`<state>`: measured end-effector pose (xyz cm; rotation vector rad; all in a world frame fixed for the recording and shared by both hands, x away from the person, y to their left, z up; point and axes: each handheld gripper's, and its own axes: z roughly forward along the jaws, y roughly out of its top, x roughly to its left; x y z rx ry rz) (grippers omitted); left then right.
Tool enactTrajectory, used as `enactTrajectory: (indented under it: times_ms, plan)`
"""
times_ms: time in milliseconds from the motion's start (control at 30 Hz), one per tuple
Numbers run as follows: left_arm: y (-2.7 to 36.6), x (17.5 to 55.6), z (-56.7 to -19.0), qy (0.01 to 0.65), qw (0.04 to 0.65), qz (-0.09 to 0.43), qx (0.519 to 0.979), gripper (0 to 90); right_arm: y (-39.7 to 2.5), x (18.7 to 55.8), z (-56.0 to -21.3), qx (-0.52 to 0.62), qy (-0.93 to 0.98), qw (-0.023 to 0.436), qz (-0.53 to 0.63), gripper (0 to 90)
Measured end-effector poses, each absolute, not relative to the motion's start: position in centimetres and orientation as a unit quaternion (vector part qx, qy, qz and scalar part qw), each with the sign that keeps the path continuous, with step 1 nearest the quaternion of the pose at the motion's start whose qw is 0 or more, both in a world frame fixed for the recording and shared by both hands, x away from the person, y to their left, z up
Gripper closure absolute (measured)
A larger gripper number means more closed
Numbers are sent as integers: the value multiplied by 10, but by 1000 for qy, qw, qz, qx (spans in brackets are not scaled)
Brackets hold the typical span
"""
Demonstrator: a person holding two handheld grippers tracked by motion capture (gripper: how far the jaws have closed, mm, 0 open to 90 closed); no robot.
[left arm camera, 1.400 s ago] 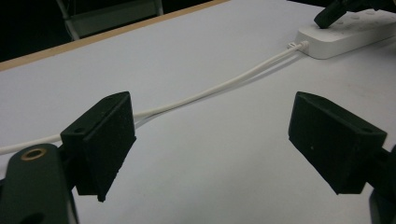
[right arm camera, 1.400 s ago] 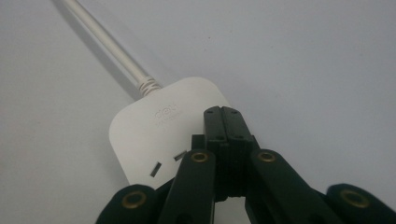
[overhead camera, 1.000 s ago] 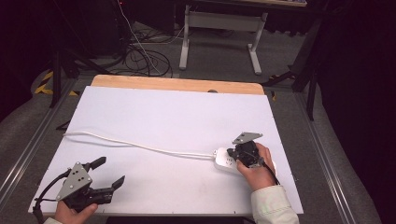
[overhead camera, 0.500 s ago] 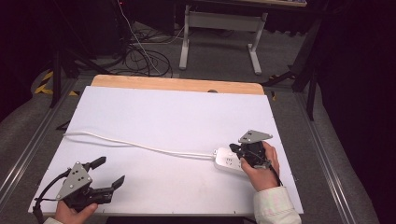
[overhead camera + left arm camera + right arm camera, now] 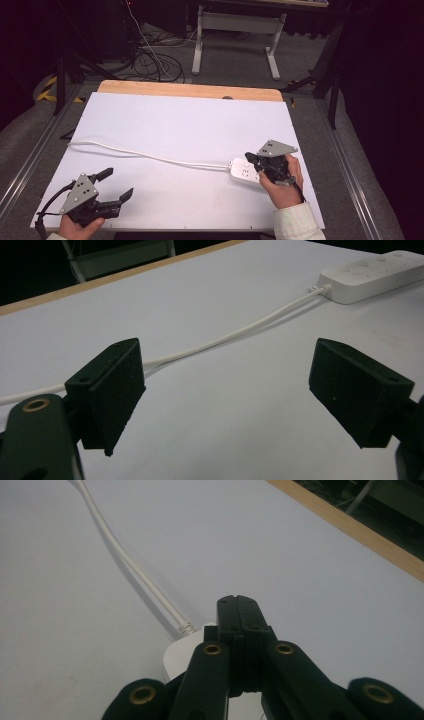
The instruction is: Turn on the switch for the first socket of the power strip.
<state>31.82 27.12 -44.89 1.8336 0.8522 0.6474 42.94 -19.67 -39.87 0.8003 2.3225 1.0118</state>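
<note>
White power strip [image 5: 245, 171] flat on counter [image 5: 190, 125], right near side, cord [image 5: 150, 156] trailing left across surface. Right gripper [image 5: 255, 162] over strip's cord end, fingers pressed together, nothing between. Left gripper [image 5: 117, 186] near left corner, fingers wide apart, empty.

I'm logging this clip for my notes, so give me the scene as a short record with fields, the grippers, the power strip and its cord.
surface: white table top with a wooden far edge
power strip: white power strip, flat on the table at the right
cord: white cord running left from the strip across the table
right gripper: right gripper, jaws closed together, over the strip
left gripper: left gripper, jaws wide apart, near the front left, holding nothing
</note>
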Motion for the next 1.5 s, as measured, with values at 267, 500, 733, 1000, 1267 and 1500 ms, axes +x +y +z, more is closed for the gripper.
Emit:
enactTrajectory:
  times_ms: [267, 500, 733, 1000, 1267, 1500]
  plan:
    - [271, 319, -449, 348, 486, 267, 756, 153, -199, 422, -392, 286, 843, 239, 389, 900]
    - [272, 318, -449, 352, 488, 266, 753, 153, -200, 418, -384, 277, 837, 239, 407, 714]
    - [271, 318, -448, 351, 487, 269, 753, 153, -202, 408, -378, 243, 821, 261, 446, 523]
    - [272, 317, -448, 350, 487, 268, 754, 153, -214, 397, -387, 274, 801, 208, 489, 388]
    - [271, 316, -447, 348, 484, 269, 756, 155, -230, 389, -402, 273, 779, 186, 534, 207]
    - [270, 315, -446, 352, 481, 268, 757, 156, -241, 385, -422, 274, 777, 177, 538, 114]
